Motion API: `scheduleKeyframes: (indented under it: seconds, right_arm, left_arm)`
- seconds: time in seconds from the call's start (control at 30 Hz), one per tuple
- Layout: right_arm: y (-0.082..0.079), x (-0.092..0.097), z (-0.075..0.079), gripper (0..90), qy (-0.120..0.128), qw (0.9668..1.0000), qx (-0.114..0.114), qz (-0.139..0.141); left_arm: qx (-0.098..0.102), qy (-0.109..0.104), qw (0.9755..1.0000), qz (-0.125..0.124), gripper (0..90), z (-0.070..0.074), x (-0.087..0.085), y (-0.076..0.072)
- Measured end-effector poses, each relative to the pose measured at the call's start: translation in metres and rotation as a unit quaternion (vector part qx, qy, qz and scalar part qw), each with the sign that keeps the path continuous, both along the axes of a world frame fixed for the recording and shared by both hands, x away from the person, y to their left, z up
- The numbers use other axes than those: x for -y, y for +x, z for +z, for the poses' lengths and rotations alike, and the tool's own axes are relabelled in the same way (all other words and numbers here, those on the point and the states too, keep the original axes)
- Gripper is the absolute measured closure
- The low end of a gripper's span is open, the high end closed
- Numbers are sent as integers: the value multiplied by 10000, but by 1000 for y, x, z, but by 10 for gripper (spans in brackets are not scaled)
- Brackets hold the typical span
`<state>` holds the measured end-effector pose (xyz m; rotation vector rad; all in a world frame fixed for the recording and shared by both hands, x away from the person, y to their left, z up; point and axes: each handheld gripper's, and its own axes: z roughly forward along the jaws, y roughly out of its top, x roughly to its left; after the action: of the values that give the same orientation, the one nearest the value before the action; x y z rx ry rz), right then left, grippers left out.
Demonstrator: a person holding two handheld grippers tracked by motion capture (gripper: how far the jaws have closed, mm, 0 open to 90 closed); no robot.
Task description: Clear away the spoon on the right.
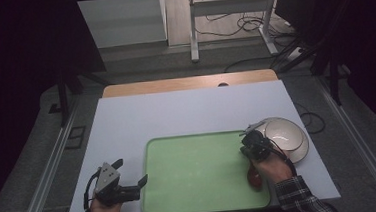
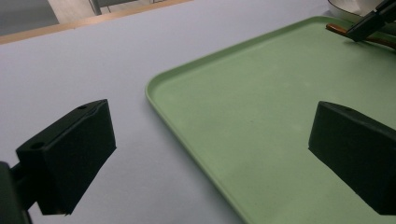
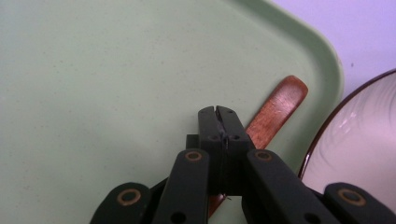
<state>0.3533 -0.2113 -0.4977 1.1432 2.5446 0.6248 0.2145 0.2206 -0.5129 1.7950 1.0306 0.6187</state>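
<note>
A green tray [image 1: 195, 170] lies on the white table near its front edge. A brown wooden spoon [image 1: 254, 177] rests along the tray's right side, its handle [image 3: 278, 105] pointing toward the far right corner. My right gripper [image 1: 245, 141] is shut, its closed jaws [image 3: 218, 112] just over the spoon's handle; I see nothing between them. The left gripper view shows it [image 2: 369, 21] touching down at the spoon [image 2: 337, 29]. My left gripper [image 1: 130, 172] stands wide open at the tray's left rim [image 2: 187, 121], one jaw over the table, the other over the tray.
A white bowl with a dark rim [image 1: 285, 134] sits on the table just right of the tray, close to my right gripper [image 3: 359, 140]. A wooden strip [image 1: 189, 83] runs along the table's far edge. Cables and a metal stand lie on the floor beyond.
</note>
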Motion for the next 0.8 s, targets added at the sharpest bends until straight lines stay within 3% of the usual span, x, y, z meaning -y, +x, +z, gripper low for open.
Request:
scheduleKeyframes:
  seconds: [0.8]
  right_arm:
    - [-5, -1, 9, 801, 258, 9989, 265, 303]
  left_arm:
    - [-41, -76, 10000, -25, 3, 0, -1, 0]
